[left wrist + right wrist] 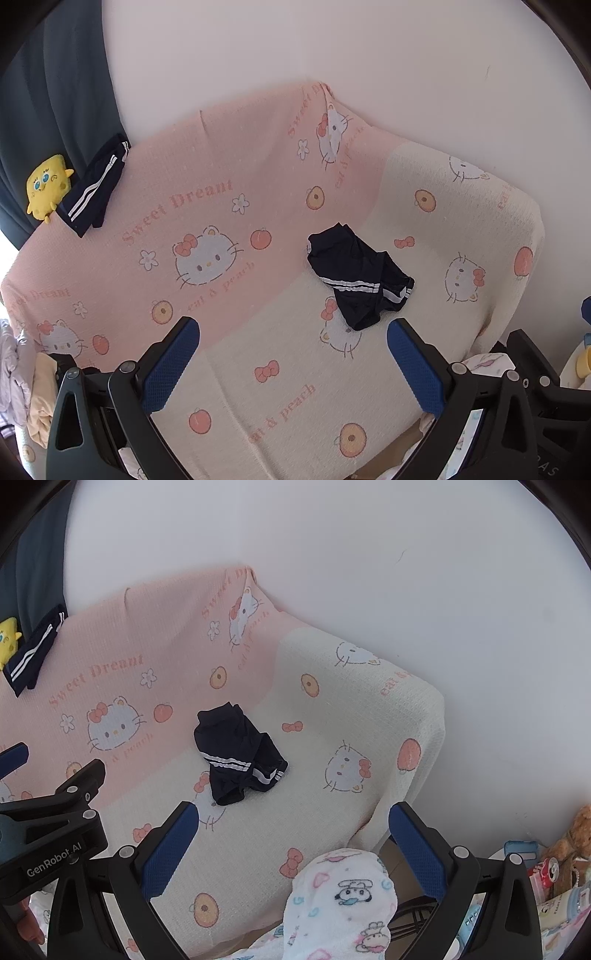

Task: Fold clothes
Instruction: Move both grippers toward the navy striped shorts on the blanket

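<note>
A crumpled pair of navy shorts [360,275] [238,753] with white stripes lies on the sofa seat, on the cream part of a cartoon-cat blanket [295,387] [258,842]. A second navy striped garment [94,184] [33,651], folded, rests on the sofa back at the left. My left gripper [293,363] hovers open in front of the crumpled shorts, nothing between its blue pads. My right gripper [293,843] is open too, a little right of the shorts and short of them. The left gripper's body [51,827] shows at the left of the right wrist view.
A yellow plush toy [46,190] sits by the folded garment, against a dark curtain [55,92]. A knee in white patterned fleece [343,904] rises between the right fingers. Clothes are heaped at the left [18,376]. A teddy bear [572,838] and clutter lie at the right. A white wall stands behind.
</note>
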Demonstrator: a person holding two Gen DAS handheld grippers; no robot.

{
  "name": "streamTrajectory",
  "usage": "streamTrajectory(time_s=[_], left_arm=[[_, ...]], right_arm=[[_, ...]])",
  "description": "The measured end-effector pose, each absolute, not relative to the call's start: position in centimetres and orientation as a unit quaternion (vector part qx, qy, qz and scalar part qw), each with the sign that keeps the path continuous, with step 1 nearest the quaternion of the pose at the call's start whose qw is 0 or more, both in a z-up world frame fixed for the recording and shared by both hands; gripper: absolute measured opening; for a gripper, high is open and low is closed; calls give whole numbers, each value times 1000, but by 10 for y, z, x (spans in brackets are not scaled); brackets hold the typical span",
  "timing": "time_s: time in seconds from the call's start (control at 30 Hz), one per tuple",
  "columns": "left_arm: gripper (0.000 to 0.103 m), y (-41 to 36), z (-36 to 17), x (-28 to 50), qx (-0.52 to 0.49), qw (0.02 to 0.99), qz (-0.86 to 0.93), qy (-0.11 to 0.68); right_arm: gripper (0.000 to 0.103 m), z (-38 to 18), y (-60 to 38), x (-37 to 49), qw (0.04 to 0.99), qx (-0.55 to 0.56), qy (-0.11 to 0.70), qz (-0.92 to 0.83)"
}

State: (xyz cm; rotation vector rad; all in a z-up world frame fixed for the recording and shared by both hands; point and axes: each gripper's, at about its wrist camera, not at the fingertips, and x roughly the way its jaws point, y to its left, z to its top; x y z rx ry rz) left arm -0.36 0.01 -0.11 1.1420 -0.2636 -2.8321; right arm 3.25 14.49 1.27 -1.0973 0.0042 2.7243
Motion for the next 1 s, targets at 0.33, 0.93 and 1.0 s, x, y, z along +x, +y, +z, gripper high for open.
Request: streamTrajectory(time_s=[0.33,0.93,1.0], left_arm=[[103,-1,-10,-18,393,36,-914,-90],[103,3,-60,-67,454,35,-886,-89],[103,5,-66,-72,461,35,-882,-88]], right_arm=[[103,4,149,17,98,-389,0,916],[103,-35,158,-30,96,-448,13,889],[103,-40,160,-35,96,-453,14,886]])
